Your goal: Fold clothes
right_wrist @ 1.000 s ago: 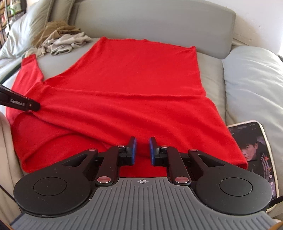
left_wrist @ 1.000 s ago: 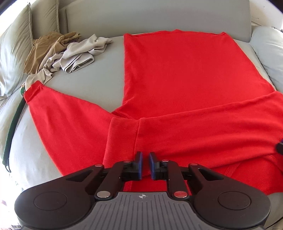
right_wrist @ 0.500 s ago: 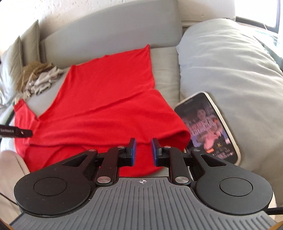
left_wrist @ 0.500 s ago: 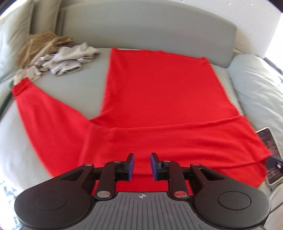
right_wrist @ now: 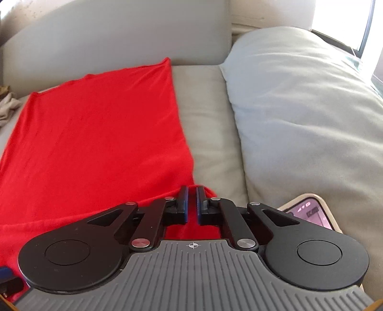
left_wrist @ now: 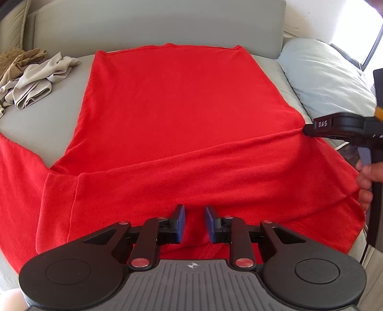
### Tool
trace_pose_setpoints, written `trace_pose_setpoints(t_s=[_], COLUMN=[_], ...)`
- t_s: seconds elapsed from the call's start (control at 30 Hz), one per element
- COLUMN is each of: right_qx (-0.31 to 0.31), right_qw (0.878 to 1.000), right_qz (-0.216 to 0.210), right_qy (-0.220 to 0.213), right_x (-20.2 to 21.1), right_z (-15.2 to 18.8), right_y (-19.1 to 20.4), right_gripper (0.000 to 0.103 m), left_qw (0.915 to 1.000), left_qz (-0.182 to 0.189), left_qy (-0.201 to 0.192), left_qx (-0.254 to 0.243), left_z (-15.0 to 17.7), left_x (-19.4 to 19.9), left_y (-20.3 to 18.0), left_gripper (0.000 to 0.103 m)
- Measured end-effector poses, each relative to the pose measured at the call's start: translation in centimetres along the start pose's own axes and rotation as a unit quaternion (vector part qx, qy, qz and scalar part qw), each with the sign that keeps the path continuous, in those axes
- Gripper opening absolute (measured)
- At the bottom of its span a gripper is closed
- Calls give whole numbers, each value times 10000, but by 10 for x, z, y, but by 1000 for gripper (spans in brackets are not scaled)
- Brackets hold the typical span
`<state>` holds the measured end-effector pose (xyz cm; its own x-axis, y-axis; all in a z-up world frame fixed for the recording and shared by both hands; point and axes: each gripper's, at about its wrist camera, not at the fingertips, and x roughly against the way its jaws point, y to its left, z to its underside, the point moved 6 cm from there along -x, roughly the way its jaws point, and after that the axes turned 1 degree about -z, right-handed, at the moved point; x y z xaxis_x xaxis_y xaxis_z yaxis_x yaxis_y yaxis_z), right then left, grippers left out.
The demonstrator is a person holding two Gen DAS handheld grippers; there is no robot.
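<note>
A red long-sleeved top (left_wrist: pixel 182 114) lies flat on the grey sofa seat, its right sleeve folded across the body and its left sleeve spread out to the left. My left gripper (left_wrist: pixel 193 223) is open and empty just above the near hem. My right gripper (right_wrist: pixel 192 203) has its jaws nearly closed on the red top's right edge (right_wrist: pixel 95 143) at the sleeve fold. It also shows in the left wrist view (left_wrist: pixel 308 130), touching the fold at the right side.
A pile of beige and grey clothes (left_wrist: pixel 31 79) lies at the back left of the seat. A large pale cushion (right_wrist: pixel 299 114) sits to the right. A phone (right_wrist: pixel 311 211) with a lit screen lies beside the cushion. The sofa backrest (left_wrist: pixel 155 21) runs behind.
My right gripper has moved to the top's right edge and closed to a narrow gap on the fold. My left gripper has shifted right and opened a little wider.
</note>
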<state>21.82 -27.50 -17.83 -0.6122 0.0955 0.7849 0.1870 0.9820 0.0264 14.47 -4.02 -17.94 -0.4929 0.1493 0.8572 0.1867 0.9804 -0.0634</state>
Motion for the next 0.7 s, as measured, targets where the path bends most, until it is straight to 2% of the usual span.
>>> trace_pose_setpoints(t_s=[0.07,0.1,0.17,0.23,0.37,0.43,0.57,0.6,0.67,0.7], right_qx=[-182,-221,-81,191,880,1057,1391,1391,1189,1065], right_qw=[9997,9995,9986,9961,9872,9835,9803,9791,9770,9768], right_qz=[-135,-204,-520,-858,-1249,-1275,-1086,-1082,-1119,-1207], right_qy=[19,-14,-24,11,459,729,891,1018,1369,1412], right_x=[13,22,48,72,91,95,129,135,146,154], right_z=[-3,-3,6,20,66,89,119,123,129,129], right_y=[-4,-5,3,15,38,41,31,25,12,9], right_gripper=[7,13,15,33,33,34,36,37,41,43], left_qw=[10000,10000,9999,9996,9999,9995,9975,9965,9967,9974], left_qz=[-4,-56,-40,128,37,-99,80,170,306,392], left_qy=[-20,-21,-70,-229,-34,-18,252,447,528,431], left_qx=[-17,30,126,49,-114,-312,-650,-680,-540,-427], left_z=[0,0,2,6,29,40,63,70,79,79], left_x=[2,6,19,32,32,35,56,61,73,82], left_y=[0,0,-1,-8,-18,-25,-34,-35,-30,-26], left_gripper=[25,25,15,18,19,19,18,20,21,22])
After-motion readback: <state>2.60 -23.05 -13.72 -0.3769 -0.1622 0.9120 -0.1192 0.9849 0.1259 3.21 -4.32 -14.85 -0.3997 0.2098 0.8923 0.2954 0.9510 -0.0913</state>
